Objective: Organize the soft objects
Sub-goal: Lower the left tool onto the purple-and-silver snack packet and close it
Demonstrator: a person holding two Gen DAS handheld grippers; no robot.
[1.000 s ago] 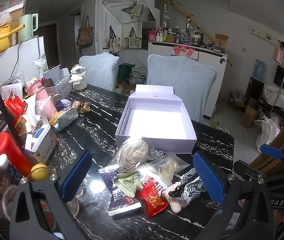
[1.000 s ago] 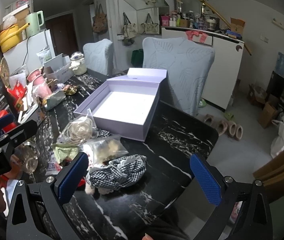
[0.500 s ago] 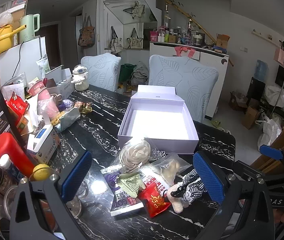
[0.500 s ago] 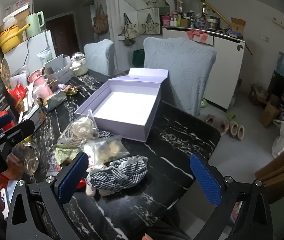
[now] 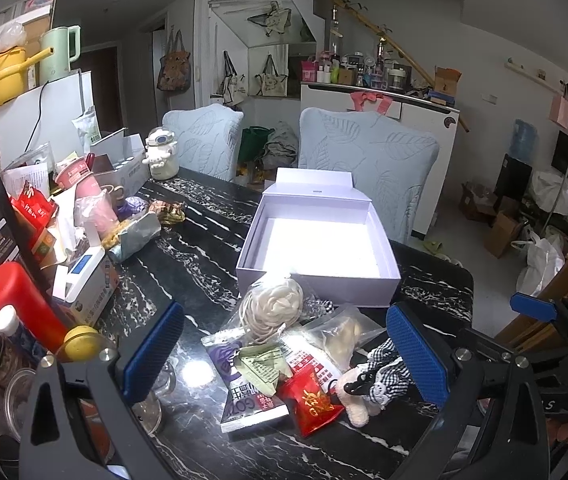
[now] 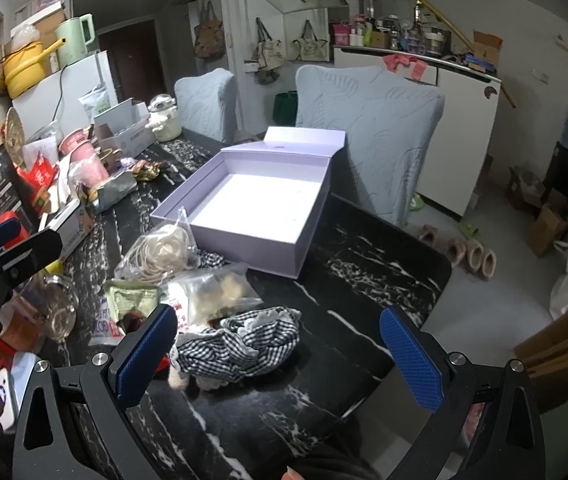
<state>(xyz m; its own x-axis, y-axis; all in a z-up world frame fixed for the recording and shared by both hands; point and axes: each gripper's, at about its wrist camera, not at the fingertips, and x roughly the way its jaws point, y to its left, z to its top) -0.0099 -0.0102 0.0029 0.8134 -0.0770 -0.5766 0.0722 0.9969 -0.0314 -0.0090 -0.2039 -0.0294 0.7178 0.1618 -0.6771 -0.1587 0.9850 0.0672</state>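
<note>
An open lilac box [image 5: 348, 282] [image 6: 304, 248] stands empty on the black marble table [image 5: 199, 256]. In front of it lies a heap of soft things: a bagged cream rope coil [image 5: 277, 306] [image 6: 161, 248], a clear bag with pale lumps [image 5: 344, 334] [image 6: 215, 290], a green packet [image 5: 259, 366], a red packet [image 5: 310, 400], a purple sachet [image 5: 243, 400], and a plush toy in black-and-white checked cloth [image 5: 380, 376] [image 6: 243, 340]. My left gripper [image 5: 284, 352] hovers open over the heap. Open too, my right gripper [image 6: 273, 354] hangs above the checked toy.
The table's left side is crowded: a red bottle [image 5: 19, 304], a white carton [image 5: 83, 284], a pink cup [image 5: 95, 200], a glass [image 6: 57, 308] and boxes. Two padded chairs [image 5: 368, 160] stand behind the table. Slippers [image 6: 464, 250] lie on the floor at the right.
Both grippers have drawn back and risen slightly, so the heap and the box sit a little farther off. Nothing was taken hold of.
</note>
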